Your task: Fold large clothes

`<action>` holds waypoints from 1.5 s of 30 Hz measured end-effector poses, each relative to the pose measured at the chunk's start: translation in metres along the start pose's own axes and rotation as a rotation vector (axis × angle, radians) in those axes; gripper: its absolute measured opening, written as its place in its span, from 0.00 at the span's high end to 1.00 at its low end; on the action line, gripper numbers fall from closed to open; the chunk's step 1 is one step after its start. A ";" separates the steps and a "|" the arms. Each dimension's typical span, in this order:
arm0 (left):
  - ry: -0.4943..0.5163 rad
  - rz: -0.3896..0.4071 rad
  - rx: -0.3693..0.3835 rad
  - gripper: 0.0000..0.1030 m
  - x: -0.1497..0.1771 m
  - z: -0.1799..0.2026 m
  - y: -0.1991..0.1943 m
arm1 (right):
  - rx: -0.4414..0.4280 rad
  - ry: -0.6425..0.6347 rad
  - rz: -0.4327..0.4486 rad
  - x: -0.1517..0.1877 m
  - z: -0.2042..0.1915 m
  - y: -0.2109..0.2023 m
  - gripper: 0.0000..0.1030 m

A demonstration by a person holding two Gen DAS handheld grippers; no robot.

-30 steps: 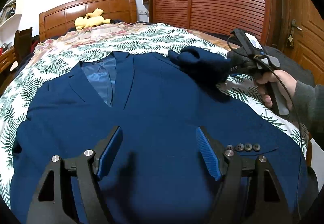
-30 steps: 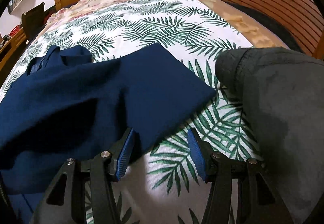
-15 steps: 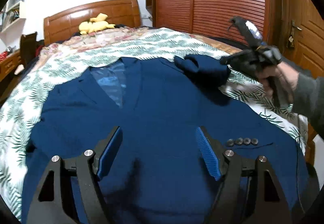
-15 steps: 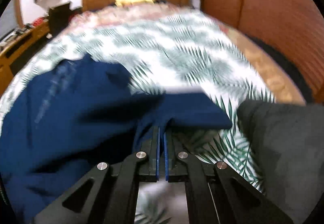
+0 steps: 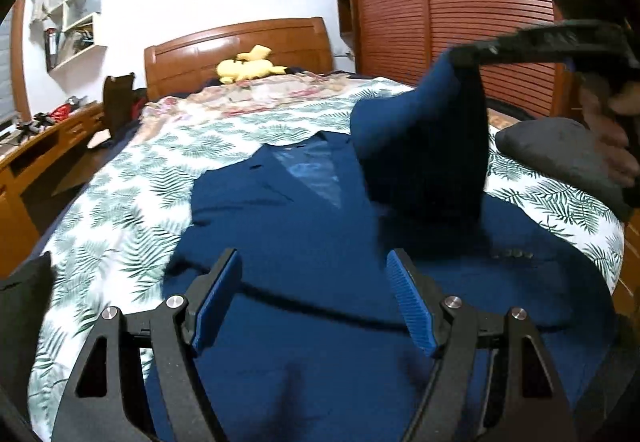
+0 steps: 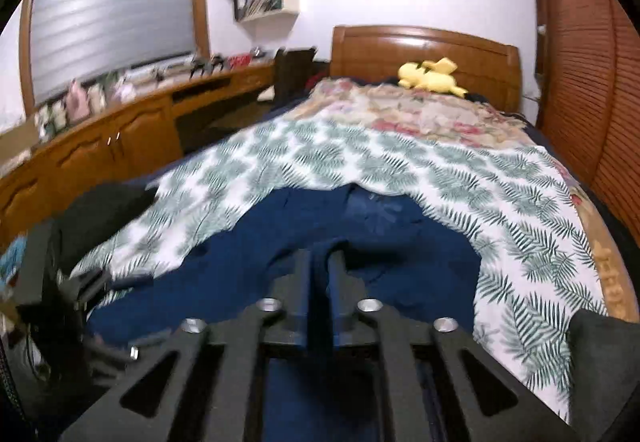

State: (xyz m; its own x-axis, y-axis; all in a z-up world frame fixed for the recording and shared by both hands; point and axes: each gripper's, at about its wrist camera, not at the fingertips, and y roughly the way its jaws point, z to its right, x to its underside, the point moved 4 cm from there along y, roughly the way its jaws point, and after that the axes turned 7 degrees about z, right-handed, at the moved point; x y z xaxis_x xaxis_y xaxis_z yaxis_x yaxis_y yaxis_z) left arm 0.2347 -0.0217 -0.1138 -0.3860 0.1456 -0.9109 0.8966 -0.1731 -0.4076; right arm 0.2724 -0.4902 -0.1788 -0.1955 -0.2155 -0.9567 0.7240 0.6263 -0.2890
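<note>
Your navy blue suit jacket [image 5: 312, 242] lies spread across the foot half of the bed with the palm-leaf cover [image 5: 132, 218], its hem near the foot edge. Your right gripper [image 6: 318, 270] has clamped on the jacket's sleeve [image 5: 420, 146], jaws just eased slightly, and holds it raised above the right side. Your left gripper [image 5: 316, 302] hangs over the jacket, jaws apart, empty. A dark grey cushion [image 5: 560, 150] sits at the right edge; open cover stretches toward the wooden headboard [image 5: 236, 46] and yellow plush toy [image 5: 248, 68].
</note>
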 end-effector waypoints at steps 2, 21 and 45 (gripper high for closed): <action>0.003 0.003 -0.011 0.27 0.003 -0.004 -0.007 | 0.022 0.011 -0.052 0.012 -0.002 -0.003 0.59; -0.092 -0.034 0.059 0.27 0.013 0.013 -0.030 | 0.114 0.104 -0.135 0.081 0.010 -0.066 0.57; -0.089 -0.191 0.012 0.34 -0.007 -0.006 0.056 | 0.043 0.153 -0.219 0.119 0.025 0.027 0.51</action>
State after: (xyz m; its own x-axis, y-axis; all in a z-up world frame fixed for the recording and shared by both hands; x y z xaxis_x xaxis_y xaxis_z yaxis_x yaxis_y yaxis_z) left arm 0.2888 -0.0262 -0.1297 -0.5670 0.0904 -0.8187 0.8028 -0.1619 -0.5738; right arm 0.2855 -0.5180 -0.2995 -0.4458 -0.2249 -0.8664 0.6801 0.5443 -0.4912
